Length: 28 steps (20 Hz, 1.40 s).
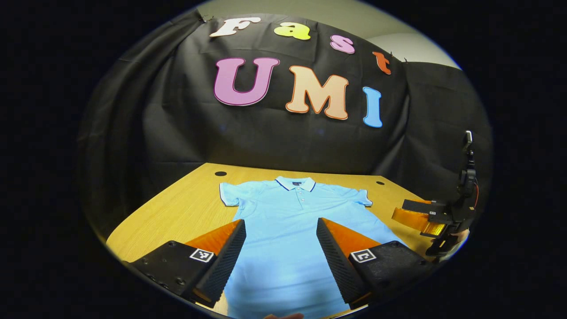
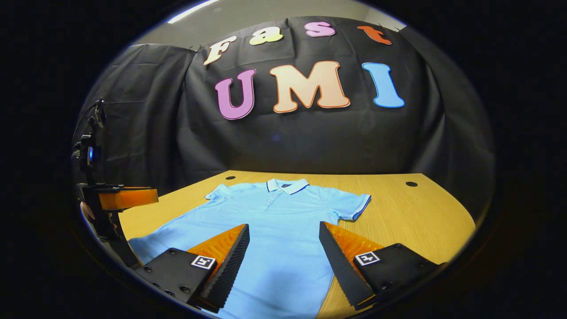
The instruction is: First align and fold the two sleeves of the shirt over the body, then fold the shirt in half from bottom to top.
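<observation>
Hovering wide-open above the flat shirt point(image 1: 288, 230), left tongs point(image 1: 281, 226) and right tongs point(image 2: 283, 230).

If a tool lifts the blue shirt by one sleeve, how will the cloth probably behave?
The shirt lies flat and thin on the table, so it is probably floppy and light; lifted by the sleeve, the rest would likely sag and drag. The smooth wood suggests it may slide when pushed.
</observation>
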Each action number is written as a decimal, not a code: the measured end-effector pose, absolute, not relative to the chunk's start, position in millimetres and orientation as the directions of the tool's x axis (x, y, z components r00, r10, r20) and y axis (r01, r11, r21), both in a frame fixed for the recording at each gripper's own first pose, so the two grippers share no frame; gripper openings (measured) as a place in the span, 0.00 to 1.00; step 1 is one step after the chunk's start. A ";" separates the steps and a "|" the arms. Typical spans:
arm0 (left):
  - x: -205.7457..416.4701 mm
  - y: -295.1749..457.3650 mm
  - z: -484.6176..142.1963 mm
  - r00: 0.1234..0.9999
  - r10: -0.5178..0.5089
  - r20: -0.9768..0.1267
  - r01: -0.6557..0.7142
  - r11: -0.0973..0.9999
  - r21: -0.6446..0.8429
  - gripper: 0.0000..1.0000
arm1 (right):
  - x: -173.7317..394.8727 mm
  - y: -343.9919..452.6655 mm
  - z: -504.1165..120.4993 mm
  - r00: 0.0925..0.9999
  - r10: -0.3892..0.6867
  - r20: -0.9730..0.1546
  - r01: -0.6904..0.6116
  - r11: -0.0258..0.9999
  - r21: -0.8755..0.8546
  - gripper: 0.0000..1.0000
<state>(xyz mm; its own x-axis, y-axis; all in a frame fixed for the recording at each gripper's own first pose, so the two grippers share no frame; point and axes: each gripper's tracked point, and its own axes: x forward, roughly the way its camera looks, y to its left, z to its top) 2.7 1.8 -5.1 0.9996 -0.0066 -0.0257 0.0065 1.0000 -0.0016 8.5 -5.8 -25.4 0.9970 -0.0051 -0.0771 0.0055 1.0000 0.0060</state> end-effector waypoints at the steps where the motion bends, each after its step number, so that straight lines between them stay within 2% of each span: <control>1: 2.5 2.8 -6.0 1.000 -0.005 -0.026 0.005 1.000 0.002 0.96 | 8.6 -5.7 -24.7 0.997 -0.007 -0.081 0.008 1.000 0.006 0.98; 7: 7.2 -2.1 -14.0 0.999 -0.018 -0.048 0.018 1.000 0.011 0.95 | 18.2 -12.3 -33.3 0.993 -0.005 -0.116 0.010 0.999 0.042 0.98; 9: 7.6 -7.8 -17.6 0.998 -0.037 -0.060 0.037 0.999 -0.005 0.96 | 36.1 -20.2 -31.2 0.989 0.010 -0.147 0.001 0.998 0.070 0.95; 10: 8.1 -9.8 -19.1 0.997 -0.044 -0.066 0.044 0.999 -0.007 0.95 | 46.7 -27.8 -29.2 0.986 0.007 -0.167 0.004 0.998 0.065 0.98; 15: 7.3 -9.2 -16.4 0.997 -0.045 -0.058 0.046 0.999 0.010 0.96 | 86.5 -64.8 -19.6 0.964 -0.023 -0.267 0.041 0.997 0.061 0.98; 21: 5.4 -11.8 -14.6 0.996 -0.064 -0.057 0.064 0.998 -0.005 0.96 | 142.5 -116.8 -9.4 0.924 -0.131 -0.358 0.152 0.988 0.031 0.98; 22: 5.1 -11.9 -14.0 0.996 -0.068 -0.058 0.067 0.998 -0.009 0.95 | 150.8 -121.7 -9.2 0.915 -0.136 -0.379 0.165 0.985 0.043 0.94; 23: 4.7 -12.3 -15.0 0.996 -0.072 -0.060 0.071 0.997 -0.012 0.96 | 159.4 -129.5 -11.3 0.908 -0.147 -0.393 0.180 0.982 0.049 0.98; 24: 5.1 -12.0 -14.2 0.995 -0.074 -0.061 0.073 0.997 -0.017 0.96 | 168.0 -139.9 -12.0 0.897 -0.171 -0.407 0.205 0.978 0.040 0.94; 25: 3.8 -11.8 -14.2 0.995 -0.078 -0.062 0.076 0.997 -0.023 0.96 | 177.5 -149.7 -15.1 0.888 -0.194 -0.416 0.226 0.974 0.028 0.98; 27: 3.3 -10.9 -12.9 0.994 -0.086 -0.061 0.084 0.996 -0.038 0.95 | 194.7 -163.8 -25.4 0.868 -0.217 -0.446 0.259 0.965 0.034 0.98; 28: 3.3 -10.1 -12.1 0.994 -0.087 -0.059 0.084 0.996 -0.043 0.95 | 201.6 -170.0 -33.7 0.854 -0.228 -0.468 0.277 0.960 0.037 0.94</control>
